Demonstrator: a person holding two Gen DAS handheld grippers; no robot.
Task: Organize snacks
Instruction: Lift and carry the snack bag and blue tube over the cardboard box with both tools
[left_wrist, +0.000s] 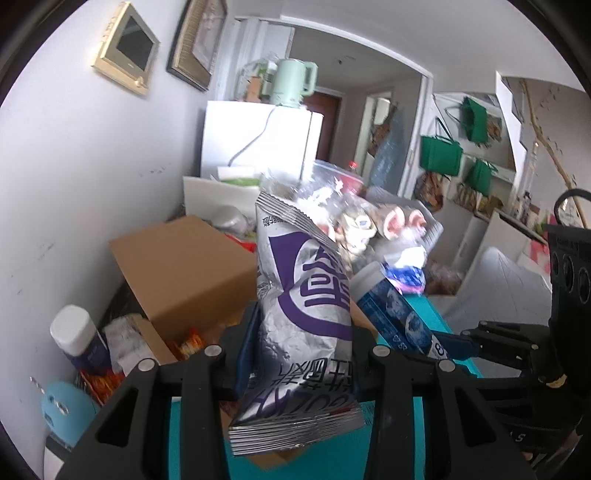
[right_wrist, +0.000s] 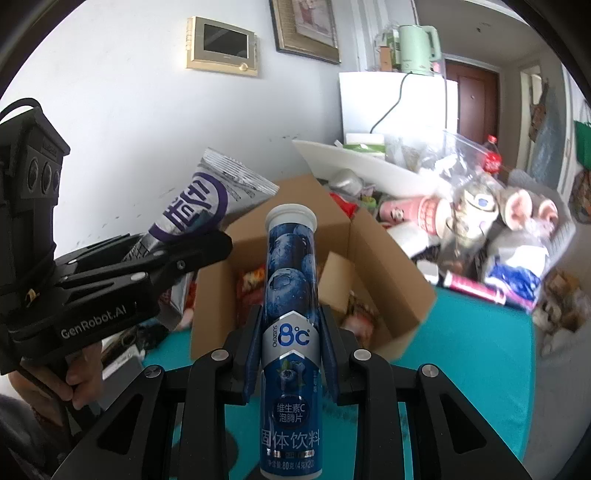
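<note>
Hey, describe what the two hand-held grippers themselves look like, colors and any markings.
Both are matte black plastic with angular triangular cut-outs, silver round pivot screws and dark blue finger pads. The left hand-held gripper carries white "GenRobot.AI" lettering on its side, a boxy black camera block with three round lenses on top, and a thin black cable loop. The right hand-held gripper shows the same camera block and cable.

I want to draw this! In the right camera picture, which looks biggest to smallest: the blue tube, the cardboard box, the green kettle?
1. cardboard box
2. blue tube, but it is right at the camera, so unsure
3. green kettle, far away
</note>
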